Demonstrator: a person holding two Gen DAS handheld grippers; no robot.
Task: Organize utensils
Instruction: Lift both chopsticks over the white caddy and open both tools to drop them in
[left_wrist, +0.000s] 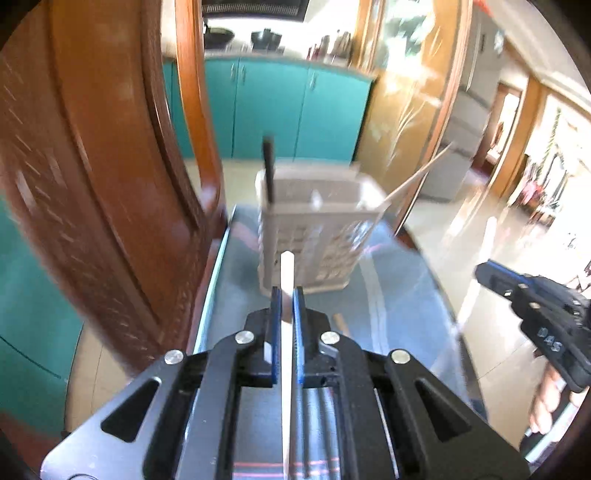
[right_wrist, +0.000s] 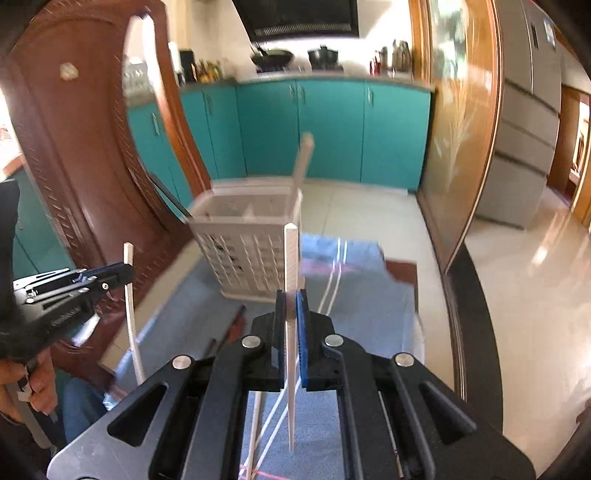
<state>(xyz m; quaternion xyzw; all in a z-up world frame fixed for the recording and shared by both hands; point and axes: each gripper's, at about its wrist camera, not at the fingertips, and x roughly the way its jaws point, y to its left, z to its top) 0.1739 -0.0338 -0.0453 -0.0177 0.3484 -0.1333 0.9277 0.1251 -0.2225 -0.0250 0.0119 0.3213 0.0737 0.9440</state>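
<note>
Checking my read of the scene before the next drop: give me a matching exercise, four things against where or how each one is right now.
Things:
1. White chopstick in left view
2. White chopstick in right view
3. Black chopstick
4. Pale slotted plastic utensil basket

States:
A. Stands on the blue tablecloth
B. Clamped in the right tongs
C. Stands in the basket, sticking out above its rim
D. Clamped in the left tongs

Pairs: 1-D, 2-B, 3-C, 4-A
</note>
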